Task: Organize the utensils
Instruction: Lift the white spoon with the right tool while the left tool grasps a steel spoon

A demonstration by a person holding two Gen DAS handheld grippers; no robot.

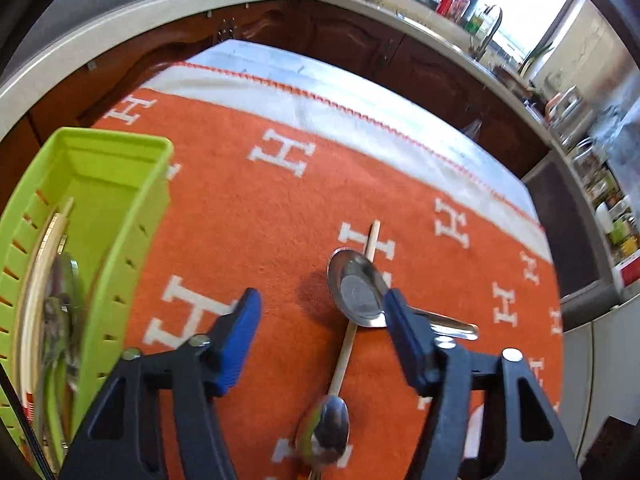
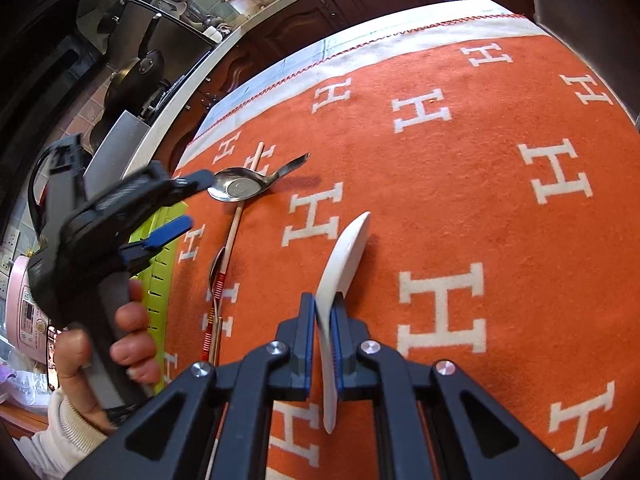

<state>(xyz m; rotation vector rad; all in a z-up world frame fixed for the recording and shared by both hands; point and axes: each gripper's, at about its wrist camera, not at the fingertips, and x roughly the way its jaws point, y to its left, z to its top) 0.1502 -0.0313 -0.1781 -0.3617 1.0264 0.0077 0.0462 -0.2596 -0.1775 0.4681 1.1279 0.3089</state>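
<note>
L-wrist view
L claw (image 1: 322,312): jaws part open, nothing held; pads clear of all.
Steel soup spoon (image 1: 356,292): bowl just ahead, touching inner face of R pad; handle runs out behind that pad.
Chopstick (image 1: 352,328): under spoon bowl, runs back btwn jaws.
Small spoon (image 1: 326,432): close under claw, on cloth.
Green tray (image 1: 100,208): off to L side, utensils already inside.
Tip: shift claw R to centre on spoon neck, avoid pinching chopstick too.

R-wrist view
R claw (image 2: 323,328): clamped tight on white ceramic spoon (image 2: 344,256); bowl sticks out fwd, handle back past pads.
L claw: far L, ahead, above steel spoon.
Tray: L, mostly hidden behind hand (image 2: 120,344).
Tip: keep squeeze firm, glaze prob. slippery; carry L toward tray.
</note>
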